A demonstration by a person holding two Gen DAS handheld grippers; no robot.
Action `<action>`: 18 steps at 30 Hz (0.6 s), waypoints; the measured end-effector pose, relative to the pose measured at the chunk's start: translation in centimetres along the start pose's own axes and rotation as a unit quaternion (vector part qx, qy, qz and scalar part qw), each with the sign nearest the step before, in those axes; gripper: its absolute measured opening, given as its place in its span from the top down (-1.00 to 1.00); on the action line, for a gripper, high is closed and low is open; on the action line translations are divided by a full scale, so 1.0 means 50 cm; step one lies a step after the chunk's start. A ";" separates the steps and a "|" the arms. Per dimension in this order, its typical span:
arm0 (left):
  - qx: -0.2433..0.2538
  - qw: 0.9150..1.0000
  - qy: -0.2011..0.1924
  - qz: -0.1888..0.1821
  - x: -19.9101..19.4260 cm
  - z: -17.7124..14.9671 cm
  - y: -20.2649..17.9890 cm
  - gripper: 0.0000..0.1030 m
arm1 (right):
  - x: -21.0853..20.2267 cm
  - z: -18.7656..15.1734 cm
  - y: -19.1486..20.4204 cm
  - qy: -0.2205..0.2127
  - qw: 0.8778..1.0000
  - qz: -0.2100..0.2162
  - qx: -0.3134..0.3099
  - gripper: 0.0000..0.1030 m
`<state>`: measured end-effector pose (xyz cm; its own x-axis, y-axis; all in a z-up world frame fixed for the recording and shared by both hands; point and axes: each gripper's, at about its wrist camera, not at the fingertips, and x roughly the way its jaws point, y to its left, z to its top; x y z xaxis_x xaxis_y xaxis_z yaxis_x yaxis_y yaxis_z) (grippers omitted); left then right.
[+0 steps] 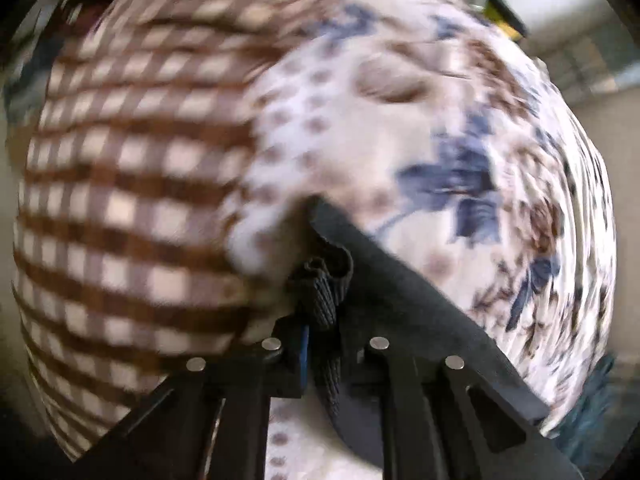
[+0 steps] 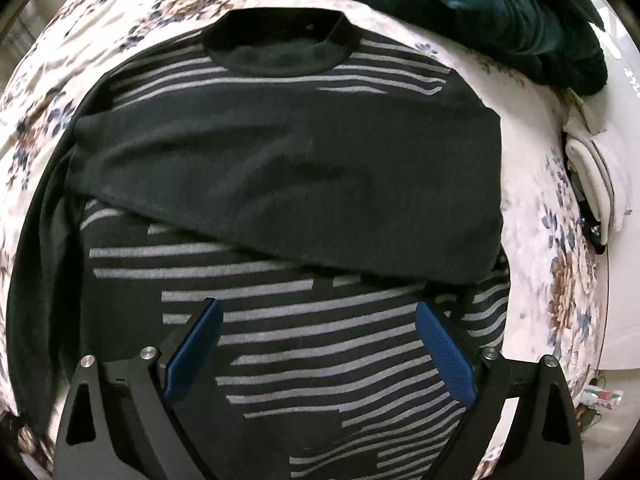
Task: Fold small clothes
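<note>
A black sweater with grey stripes (image 2: pixel 320 360) lies flat on a flowered bedsheet (image 2: pixel 560 272), its round collar (image 2: pixel 280 48) at the far end. One plain black sleeve (image 2: pixel 280 164) is folded across the chest. My right gripper (image 2: pixel 318 308) hangs open above the lower striped part, blue pads (image 2: pixel 444 352) wide apart and nothing between them. In the blurred left wrist view, my left gripper (image 1: pixel 320 292) is shut on a ribbed black edge of the sweater (image 1: pixel 326 304). The black cloth (image 1: pixel 400 300) trails off to the lower right.
A dark green plush garment (image 2: pixel 460 4) lies heaped beyond the collar at the top right. White folded cloth (image 2: pixel 592 160) sits at the bed's right edge. A brown checked blanket (image 1: pixel 120 180) covers the left of the left wrist view, next to the flowered sheet (image 1: pixel 440 140).
</note>
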<state>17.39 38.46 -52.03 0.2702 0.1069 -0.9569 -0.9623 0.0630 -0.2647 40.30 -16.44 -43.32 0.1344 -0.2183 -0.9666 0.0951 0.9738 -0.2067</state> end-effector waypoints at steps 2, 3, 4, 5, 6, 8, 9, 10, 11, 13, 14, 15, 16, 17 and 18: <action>0.072 0.997 -0.029 -0.007 -0.024 -0.004 -0.066 0.84 | 0.000 0.001 0.001 -0.001 1.000 -0.021 -0.001 -0.91; 0.115 0.992 -0.047 -0.010 -0.042 -0.009 -0.105 0.84 | -0.003 0.003 -0.002 -0.006 0.999 -0.031 0.000 -0.91; 0.150 0.987 -0.062 -0.014 -0.058 -0.019 -0.140 0.84 | -0.005 0.006 -0.005 -0.009 0.999 -0.038 0.001 -0.91; 0.198 0.976 -0.083 -0.022 -0.084 -0.033 -0.181 0.84 | -0.008 0.009 -0.010 -0.013 0.999 -0.044 0.003 -0.91; 0.234 0.967 -0.097 -0.030 -0.104 -0.047 -0.212 0.84 | -0.011 0.012 -0.016 -0.016 0.999 -0.048 0.004 -0.91; 0.316 0.940 -0.117 -0.049 -0.143 -0.095 -0.300 0.84 | -0.018 0.019 -0.030 -0.021 0.999 -0.043 0.011 -0.91; 0.339 0.932 -0.119 -0.055 -0.150 -0.115 -0.330 0.84 | -0.021 0.022 -0.039 -0.023 0.999 -0.038 0.015 -0.91; 0.366 0.921 -0.118 -0.068 -0.171 -0.147 -0.350 0.85 | -0.023 0.025 -0.049 -0.025 0.999 -0.032 0.019 -0.91; 0.397 0.907 -0.116 -0.081 -0.186 -0.185 -0.385 0.85 | -0.024 0.027 -0.058 -0.026 0.999 -0.026 0.023 -0.91; 0.443 0.883 -0.115 -0.105 -0.208 -0.256 -0.434 0.85 | -0.024 0.031 -0.086 -0.027 0.999 -0.019 0.033 -0.91; 0.466 0.869 -0.110 -0.121 -0.214 -0.305 -0.470 0.85 | -0.024 0.032 -0.108 -0.027 0.999 -0.010 0.042 -0.91; 0.480 0.861 -0.106 -0.132 -0.218 -0.341 -0.495 0.85 | -0.024 0.030 -0.121 -0.025 0.998 -0.004 0.050 -0.91; 0.493 0.852 -0.098 -0.146 -0.222 -0.383 -0.521 0.85 | -0.023 0.029 -0.145 -0.023 0.998 0.001 0.061 -0.91; 0.509 0.841 -0.082 -0.166 -0.222 -0.444 -0.556 0.85 | -0.021 0.025 -0.163 -0.021 0.998 0.002 0.067 -0.91; 0.518 0.833 -0.076 -0.176 -0.225 -0.483 -0.570 0.85 | -0.019 0.022 -0.188 -0.019 0.997 0.004 0.073 -0.91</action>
<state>40.99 11.51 -36.62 0.6060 0.0201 -0.7952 -0.2991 0.9321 -0.2044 40.37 -25.47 -40.28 0.1732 -0.2161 -0.9609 0.2370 0.9561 -0.1723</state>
